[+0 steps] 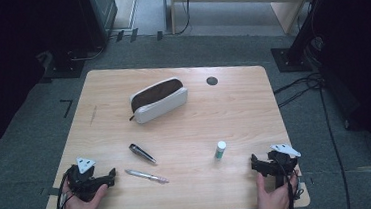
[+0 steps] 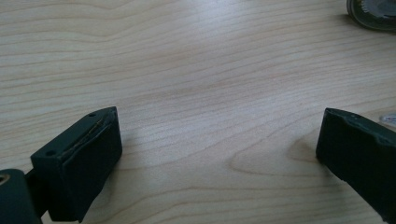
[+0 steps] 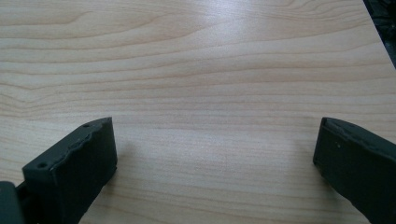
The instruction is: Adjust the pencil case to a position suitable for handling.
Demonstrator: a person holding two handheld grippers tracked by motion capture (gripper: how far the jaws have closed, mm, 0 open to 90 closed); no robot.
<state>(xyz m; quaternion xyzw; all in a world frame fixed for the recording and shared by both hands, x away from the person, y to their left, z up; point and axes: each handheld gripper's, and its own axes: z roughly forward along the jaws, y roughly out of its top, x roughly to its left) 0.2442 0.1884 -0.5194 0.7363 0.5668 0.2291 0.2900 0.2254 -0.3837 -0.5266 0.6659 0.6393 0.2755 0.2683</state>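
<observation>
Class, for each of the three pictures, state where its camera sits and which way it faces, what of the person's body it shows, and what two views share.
High view: above the person's side, facing forward and down on the table; both hands, left tongs and right tongs enter from below.
Left gripper view: rides the left tongs, looking along open jaws over bare wood.
Right gripper view: rides the right tongs, open jaws, facing wood toward the table's edge.
Shared: both gripper views show the same light wood tabletop.
</observation>
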